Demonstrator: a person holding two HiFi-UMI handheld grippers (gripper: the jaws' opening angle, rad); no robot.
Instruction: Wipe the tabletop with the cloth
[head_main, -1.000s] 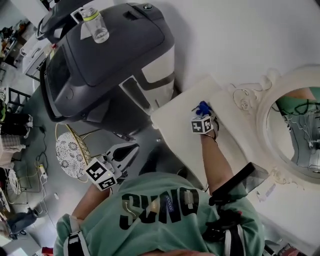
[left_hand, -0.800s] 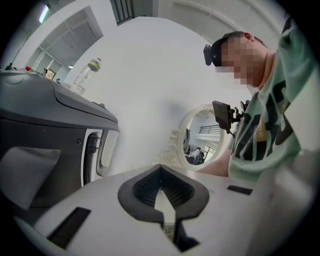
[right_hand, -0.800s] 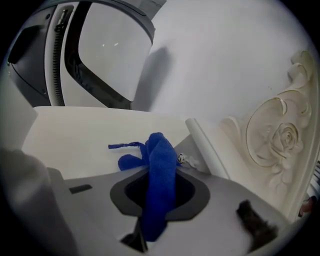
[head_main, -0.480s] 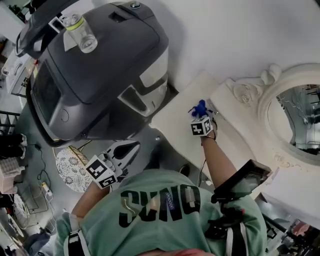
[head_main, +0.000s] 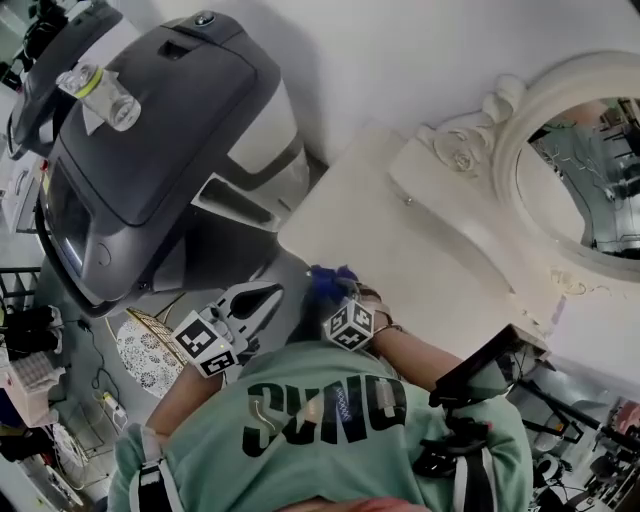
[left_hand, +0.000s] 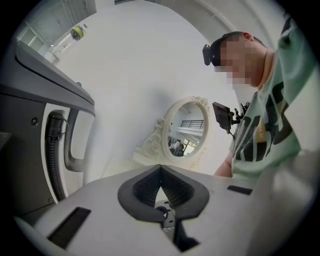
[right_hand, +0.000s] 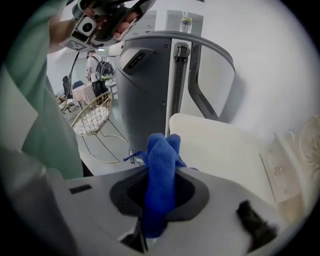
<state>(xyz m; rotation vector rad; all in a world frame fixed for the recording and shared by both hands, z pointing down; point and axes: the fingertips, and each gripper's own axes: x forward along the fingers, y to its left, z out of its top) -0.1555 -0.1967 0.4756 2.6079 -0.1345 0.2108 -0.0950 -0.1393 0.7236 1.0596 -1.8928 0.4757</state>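
A blue cloth (right_hand: 160, 172) is pinched between the jaws of my right gripper (right_hand: 161, 167), a folded wad sticking out past them. In the head view that right gripper (head_main: 333, 293) and the blue cloth (head_main: 328, 283) hang at the near left edge of the cream tabletop (head_main: 400, 250), close to my body. Whether the cloth touches the top I cannot tell. My left gripper (head_main: 262, 297) is off the table to the left, over the floor, jaws closed together and empty; the left gripper view (left_hand: 160, 172) shows its jaws meeting.
A large dark grey machine (head_main: 150, 150) stands left of the table, a small bottle (head_main: 100, 90) on top. An ornate oval mirror (head_main: 570, 170) leans at the table's far side on a raised base (head_main: 470, 230). A wire basket (head_main: 145, 345) sits on the floor.
My right gripper has drawn the blue cloth from near the mirror base back across the tabletop to its near left edge. The left gripper has stayed put.
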